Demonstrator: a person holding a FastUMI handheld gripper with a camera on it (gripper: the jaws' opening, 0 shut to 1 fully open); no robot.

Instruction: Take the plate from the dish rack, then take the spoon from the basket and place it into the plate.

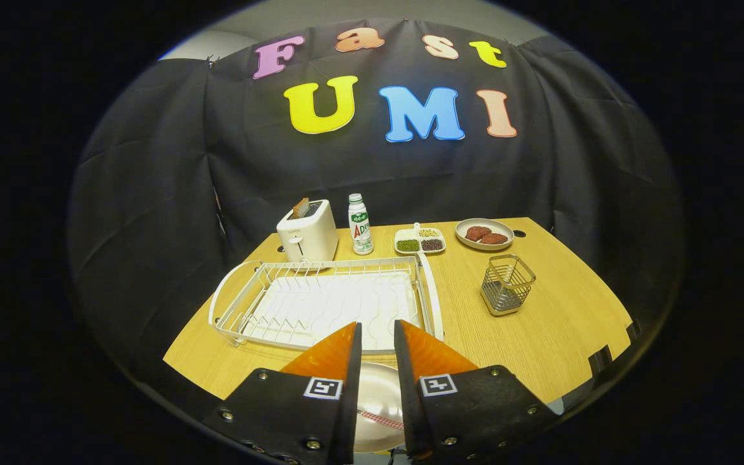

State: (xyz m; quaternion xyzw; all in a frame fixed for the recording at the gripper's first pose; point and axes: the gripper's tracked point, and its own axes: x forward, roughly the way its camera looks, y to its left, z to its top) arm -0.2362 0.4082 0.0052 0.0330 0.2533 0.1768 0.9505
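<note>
The white wire dish rack (433, 303) stands on the wooden table just beyond my fingers, with nothing in its slots. A pale plate (378, 391) lies on the table near the front edge, seen through the gap between my fingers. A red-and-white striped spoon handle (385, 421) rests on that plate; the rest of the spoon is hidden behind the fingers. The small wire basket (507, 284) sits to the right of the rack and looks empty. My gripper (377, 326) hangs above the plate, fingers a narrow gap apart with nothing held between them.
Behind the rack stand a white toaster (307, 236) with a slice in it and a small bottle (360, 225). A divided dish of beans (419, 241) and a plate of reddish patties (485, 234) sit at the back right. Bare wood (566, 323) lies right of the basket.
</note>
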